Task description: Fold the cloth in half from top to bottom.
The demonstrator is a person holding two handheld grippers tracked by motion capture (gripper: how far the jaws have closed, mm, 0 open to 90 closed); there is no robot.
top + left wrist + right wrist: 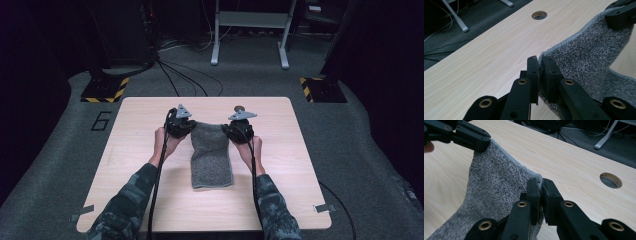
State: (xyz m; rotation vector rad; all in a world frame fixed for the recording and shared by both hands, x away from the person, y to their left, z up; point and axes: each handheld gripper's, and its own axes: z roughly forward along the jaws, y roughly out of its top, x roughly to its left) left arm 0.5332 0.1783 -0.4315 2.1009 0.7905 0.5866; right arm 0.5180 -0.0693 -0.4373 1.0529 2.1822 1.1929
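High view first, nearest the person: two camouflage sleeves come in from the bottom edge, cables trailing along them. Between the hands a grey towel lies lengthwise on the wooden table, its near end flat on the wood and its far end raised off it. The left gripper has its jaws pressed together on the far left corner of the towel, and the right gripper pinches the far right corner in the same way.

Left gripper view shows its two black jaws clamped on the hemmed edge of the cloth, with the fabric stretched across to the other gripper's jaws. Right gripper view mirrors this. A round hole in the tabletop sits beyond the towel, and past the table's far edge lie dark carpet, cables and a metal stand.

Judging by this, the grasping is done: both far corners are held and lifted. What remains seems to be carrying that edge toward the near end to fold the towel, then letting go.
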